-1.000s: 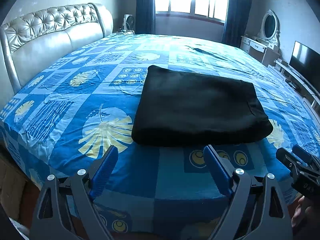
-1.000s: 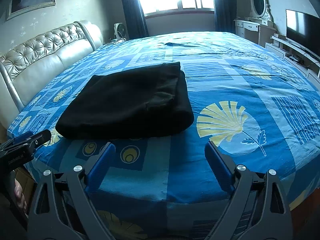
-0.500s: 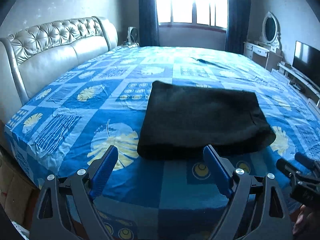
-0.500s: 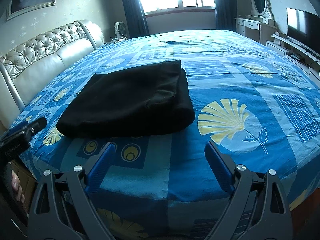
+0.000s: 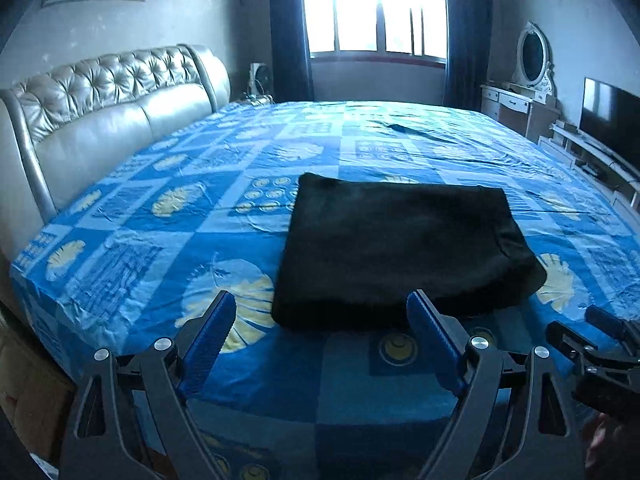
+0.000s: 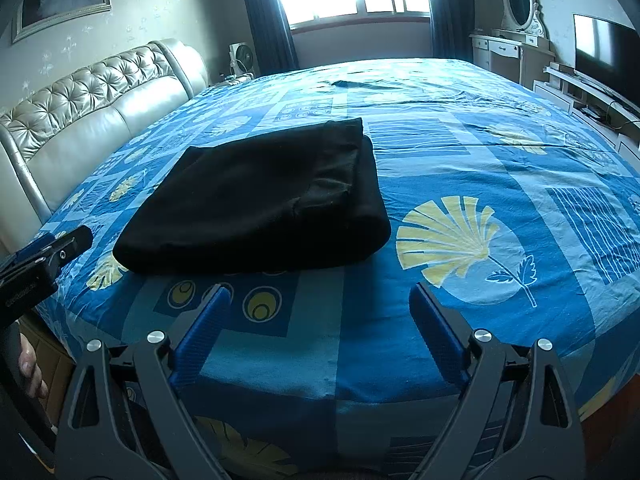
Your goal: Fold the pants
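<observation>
Black pants (image 5: 400, 248) lie folded into a flat rectangle on the blue patterned bed sheet (image 5: 200, 216), near the front edge. They also show in the right wrist view (image 6: 264, 200), with the folded layers stacked at the right end. My left gripper (image 5: 320, 320) is open and empty, held back from the pants' near edge. My right gripper (image 6: 320, 312) is open and empty, off the bed's front edge, right of the pants. Each gripper shows at the edge of the other's view.
A tufted beige headboard (image 5: 100, 112) runs along the left. A window with dark curtains (image 5: 376, 8) is at the far end. A dresser with an oval mirror (image 5: 532, 60) and a television (image 5: 612, 120) stand on the right.
Both grippers have pulled back and tilted up from the bed, so the pants sit farther off in view. The pants have not moved.
</observation>
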